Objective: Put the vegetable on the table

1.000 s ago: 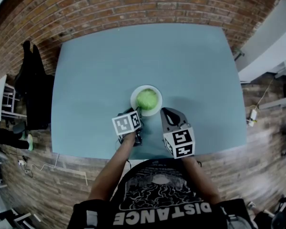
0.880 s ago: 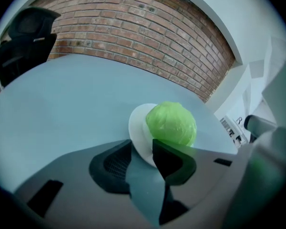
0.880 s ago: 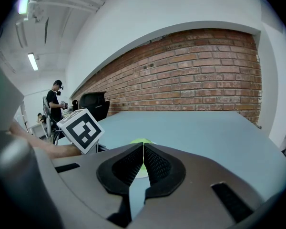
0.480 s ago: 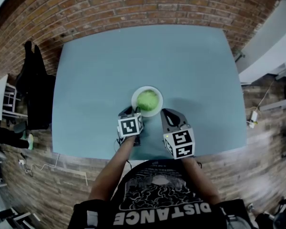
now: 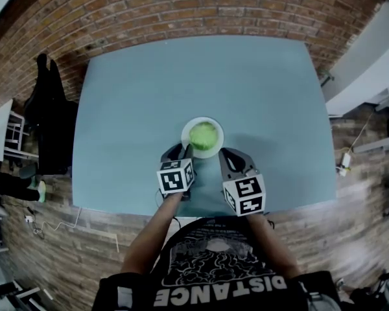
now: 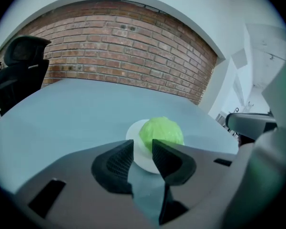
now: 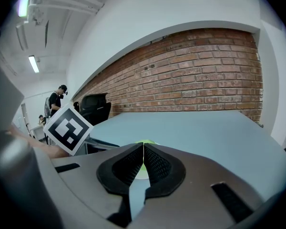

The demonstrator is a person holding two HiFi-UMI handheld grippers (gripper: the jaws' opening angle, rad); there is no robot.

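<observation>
A round green vegetable (image 5: pixel 203 135) sits on a small white plate (image 5: pixel 185 135) near the front middle of the blue-grey table (image 5: pixel 129 102). My left gripper (image 5: pixel 180 151) hovers at the plate's near-left edge. Its jaws have just been opening and stand open with nothing between them. In the left gripper view the vegetable (image 6: pixel 162 130) and plate (image 6: pixel 133 133) lie just beyond the left gripper (image 6: pixel 143 148). My right gripper (image 5: pixel 226 153) rests at the plate's near right, shut and empty. In the right gripper view only a green sliver of the vegetable (image 7: pixel 144 142) shows above the right gripper (image 7: pixel 143 152).
A black office chair (image 5: pixel 48 115) stands off the table's left edge. A brick wall (image 5: pixel 181 5) runs behind the table. White furniture (image 5: pixel 369 63) is at the right. A person (image 7: pixel 55 101) stands far off in the right gripper view. Bare tabletop surrounds the plate.
My left gripper has lifted a little and rolled, staying by the plate's near edge. The right gripper, the plate and the vegetable have not moved.
</observation>
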